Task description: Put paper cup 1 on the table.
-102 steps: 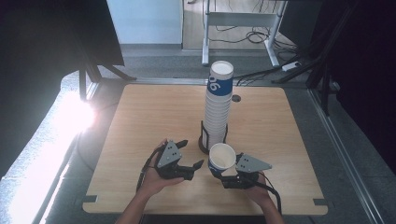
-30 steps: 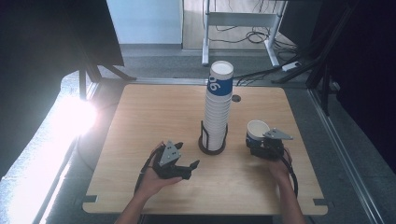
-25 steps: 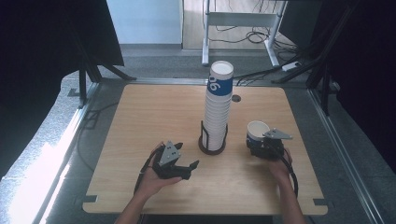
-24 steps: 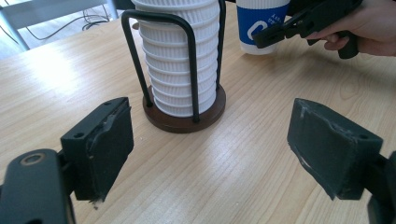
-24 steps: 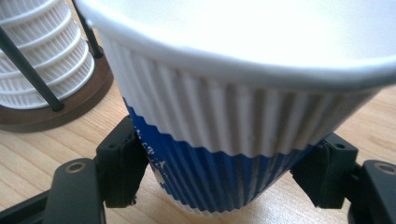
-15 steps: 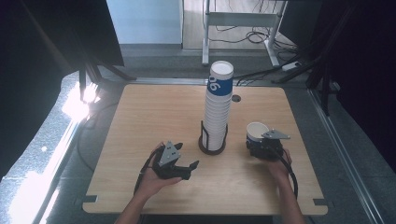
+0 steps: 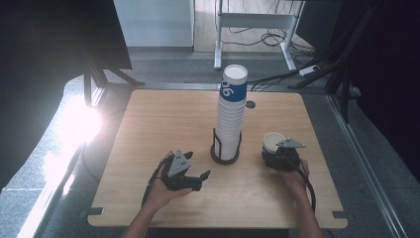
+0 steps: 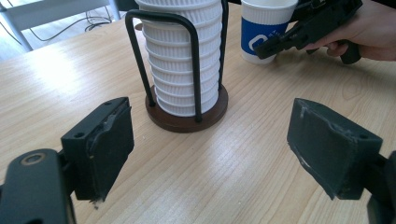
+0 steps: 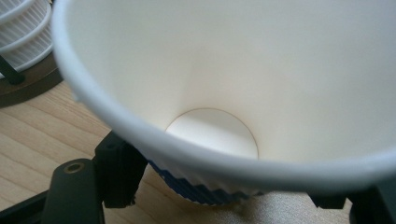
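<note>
While the right gripper (image 7: 274, 151) had just been easing its jaws around the paper cup (image 7: 273, 143), a snagging pad might have tipped it; the left gripper (image 7: 200, 177) idled, jaws apart.

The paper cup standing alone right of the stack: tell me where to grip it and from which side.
Grip the paper cup around its blue ribbed sleeve, jaws on opposite sides, coming in level from the person's side of the table. It stands upright and tapers downward, so a mid-wall hold probably won't slip. The right gripper already straddles it there.
</note>
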The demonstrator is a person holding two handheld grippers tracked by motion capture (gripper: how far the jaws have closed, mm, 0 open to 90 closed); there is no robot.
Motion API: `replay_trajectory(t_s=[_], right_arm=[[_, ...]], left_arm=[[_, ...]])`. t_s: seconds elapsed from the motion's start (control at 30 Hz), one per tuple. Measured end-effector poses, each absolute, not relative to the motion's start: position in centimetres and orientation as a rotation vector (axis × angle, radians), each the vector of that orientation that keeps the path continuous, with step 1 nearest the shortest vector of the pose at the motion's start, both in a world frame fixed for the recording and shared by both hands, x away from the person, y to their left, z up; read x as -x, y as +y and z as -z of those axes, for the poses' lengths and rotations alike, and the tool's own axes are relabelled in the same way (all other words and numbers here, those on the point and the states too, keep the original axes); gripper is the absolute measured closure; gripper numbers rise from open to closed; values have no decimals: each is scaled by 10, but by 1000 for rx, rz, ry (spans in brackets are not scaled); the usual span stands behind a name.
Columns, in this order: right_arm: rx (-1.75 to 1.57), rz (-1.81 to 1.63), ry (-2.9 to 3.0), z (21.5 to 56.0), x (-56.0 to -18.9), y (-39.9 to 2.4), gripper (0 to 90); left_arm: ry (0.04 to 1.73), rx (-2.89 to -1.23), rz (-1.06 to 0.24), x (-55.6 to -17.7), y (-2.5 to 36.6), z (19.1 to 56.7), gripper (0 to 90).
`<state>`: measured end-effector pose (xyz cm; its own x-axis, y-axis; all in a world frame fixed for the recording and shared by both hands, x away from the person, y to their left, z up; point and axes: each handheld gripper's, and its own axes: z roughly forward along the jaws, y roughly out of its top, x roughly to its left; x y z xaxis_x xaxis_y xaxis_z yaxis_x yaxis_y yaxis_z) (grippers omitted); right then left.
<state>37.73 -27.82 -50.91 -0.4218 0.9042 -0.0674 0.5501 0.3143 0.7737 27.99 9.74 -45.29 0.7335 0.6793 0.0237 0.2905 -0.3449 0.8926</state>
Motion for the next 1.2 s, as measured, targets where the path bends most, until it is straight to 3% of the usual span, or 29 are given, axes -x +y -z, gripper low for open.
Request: replay_trajectory(t_s=[0.07, 0.17, 0.47, 0.9, 1.2], right_arm=[[-1285, -937, 2084, 509, -377, -278, 245], [-1309, -938, 2074, 509, -377, -279, 137], [-1330, -1095, 1989, 497, -356, -291, 110], [-1234, -1331, 1859, 449, -300, -305, 184], [-1036, -1524, 1940, 427, -284, -289, 248]], left_arm=[[741, -1935, -488, -280, 98, 453, 149], [745, -1928, -482, -280, 98, 452, 149], [763, -1891, -447, -280, 103, 447, 148], [768, -1839, -442, -280, 111, 441, 148], [738, -1801, -420, -278, 112, 434, 148]])
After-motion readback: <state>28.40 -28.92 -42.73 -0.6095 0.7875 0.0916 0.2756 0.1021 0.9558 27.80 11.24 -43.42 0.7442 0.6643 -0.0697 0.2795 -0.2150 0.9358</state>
